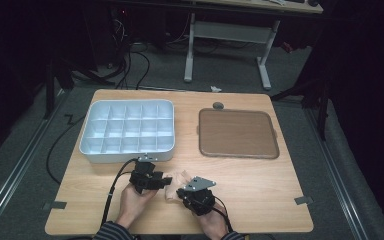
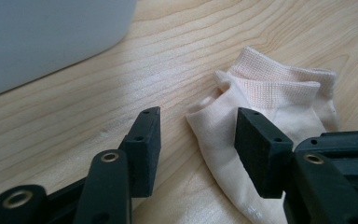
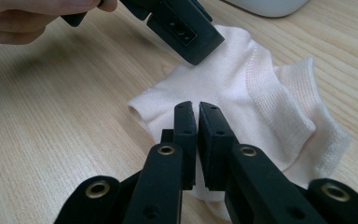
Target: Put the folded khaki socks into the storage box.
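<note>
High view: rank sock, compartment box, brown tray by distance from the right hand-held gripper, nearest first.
From the right hand-held gripper:
1. Sock, right at its jaws, near the table's front edge.
2. Compartment box, behind it to the left.
3. Brown tray, behind it to the right; close to the box's distance, so ranks 2 and 3 are uncertain.

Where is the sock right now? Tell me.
In the high view the sock lies on the near part of the table, between the left claw and right claw, just in front of the white divided tray.
</note>
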A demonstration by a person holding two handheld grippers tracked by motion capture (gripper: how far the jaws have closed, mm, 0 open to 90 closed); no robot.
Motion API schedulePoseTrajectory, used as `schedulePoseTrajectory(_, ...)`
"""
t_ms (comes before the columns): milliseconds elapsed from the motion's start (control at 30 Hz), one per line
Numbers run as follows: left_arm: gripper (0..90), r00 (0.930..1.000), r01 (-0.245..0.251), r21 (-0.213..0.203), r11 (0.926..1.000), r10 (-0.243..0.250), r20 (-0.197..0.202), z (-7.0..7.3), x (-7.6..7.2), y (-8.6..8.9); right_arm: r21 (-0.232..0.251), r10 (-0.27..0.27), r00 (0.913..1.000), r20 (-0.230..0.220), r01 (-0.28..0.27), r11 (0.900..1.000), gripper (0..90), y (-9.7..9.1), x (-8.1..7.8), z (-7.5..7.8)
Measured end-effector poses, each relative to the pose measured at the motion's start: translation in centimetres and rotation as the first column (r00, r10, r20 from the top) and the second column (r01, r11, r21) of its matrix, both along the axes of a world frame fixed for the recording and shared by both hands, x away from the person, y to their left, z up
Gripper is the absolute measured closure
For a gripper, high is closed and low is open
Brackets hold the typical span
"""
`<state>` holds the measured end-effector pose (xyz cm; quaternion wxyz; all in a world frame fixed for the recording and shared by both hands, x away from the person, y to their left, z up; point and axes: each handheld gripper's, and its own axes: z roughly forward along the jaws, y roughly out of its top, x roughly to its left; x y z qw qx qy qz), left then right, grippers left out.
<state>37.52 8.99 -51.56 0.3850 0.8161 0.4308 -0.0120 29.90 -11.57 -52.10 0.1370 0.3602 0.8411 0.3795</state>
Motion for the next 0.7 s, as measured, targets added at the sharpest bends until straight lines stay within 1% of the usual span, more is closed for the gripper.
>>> schedulePoseTrajectory(200,62.2,0.9996,0.016,-0.044,0.9989,-0.017,-0.022,-0.42,0.30,-0.25,-0.007,-0.004,1.0000,-0.003,0.004,1.0000,86.5,0.01,-0.07,-0.43)
schedulePoseTrajectory(267,64.8,0.9994,0.020,-0.047,0.9987,-0.021,-0.027,-0.52,0.33,-0.35,-0.006,-0.003,1.0000,0.000,0.003,1.0000,86.8,0.02,-0.13,-0.50)
schedulePoseTrajectory(367,67.1,0.9990,0.027,-0.042,0.9988,-0.028,-0.033,-0.71,0.31,-0.55,-0.013,0.002,1.0000,0.009,-0.001,0.9999,87.1,0.10,-0.22,-0.56)
schedulePoseTrajectory(400,68.5,0.9988,0.032,-0.036,0.9988,-0.033,-0.036,-0.77,0.31,-0.60,-0.014,0.002,1.0000,0.009,-0.002,0.9999,87.1,0.11,-0.22,-0.56)
schedulePoseTrajectory(467,71.5,0.9985,0.038,-0.038,0.9986,-0.039,-0.039,-0.89,0.33,-0.67,-0.015,0.003,1.0000,0.007,-0.003,0.9999,87.2,0.13,-0.20,-0.57)
schedulePoseTrajectory(567,78.6,0.9978,0.059,-0.040,0.9975,-0.060,-0.030,-0.86,0.27,-0.61,-0.019,0.004,1.0000,0.007,-0.004,0.9998,87.2,0.13,-0.24,-0.56)
schedulePoseTrajectory(633,83.1,0.9972,0.070,-0.050,0.9963,-0.071,-0.023,-0.77,0.18,-0.52,-0.018,0.007,1.0000,0.007,-0.007,0.9998,87.2,0.11,-0.27,-0.56)
schedulePoseTrajectory(700,84.4,0.9963,0.083,-0.055,0.9950,-0.084,-0.017,-0.68,0.11,-0.38,-0.022,0.010,0.9999,0.006,-0.010,0.9997,87.1,0.17,-0.41,-0.52)
